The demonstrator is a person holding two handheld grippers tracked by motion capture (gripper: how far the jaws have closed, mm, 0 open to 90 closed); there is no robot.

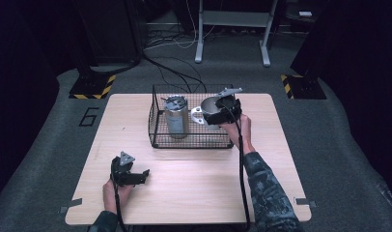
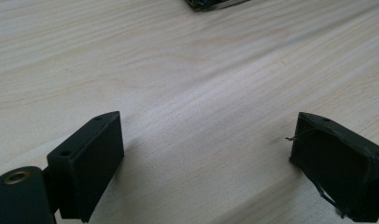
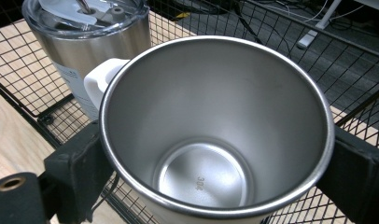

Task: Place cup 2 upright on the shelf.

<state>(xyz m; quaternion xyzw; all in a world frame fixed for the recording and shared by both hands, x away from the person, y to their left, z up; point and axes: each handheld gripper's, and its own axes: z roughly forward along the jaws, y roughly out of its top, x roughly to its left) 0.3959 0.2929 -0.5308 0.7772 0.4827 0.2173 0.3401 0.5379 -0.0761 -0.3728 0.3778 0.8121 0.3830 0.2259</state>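
Brushed steel mug (image 3: 215,130) — satiny inside; pale wood table (image 2: 187,70); black wire basket (image 1: 158,133).

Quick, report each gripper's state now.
Left gripper: open, holding nothing, over the table.
Right gripper: closed on the steel mug at the wire basket.

table (image 1: 194,188): light wood top, rectangular with rounded corners, standing on grey carpet (image 1: 54,135)
wire basket (image 1: 158,126): black mesh, resting directly on the far middle of the table
near half of table: bare wood grain, seen close in the left gripper view
table edges: small grey brackets at the near left (image 1: 70,205) and near right (image 1: 304,202) corners
floor marking: a dark "6" (image 1: 89,116) on the carpet just left of the table
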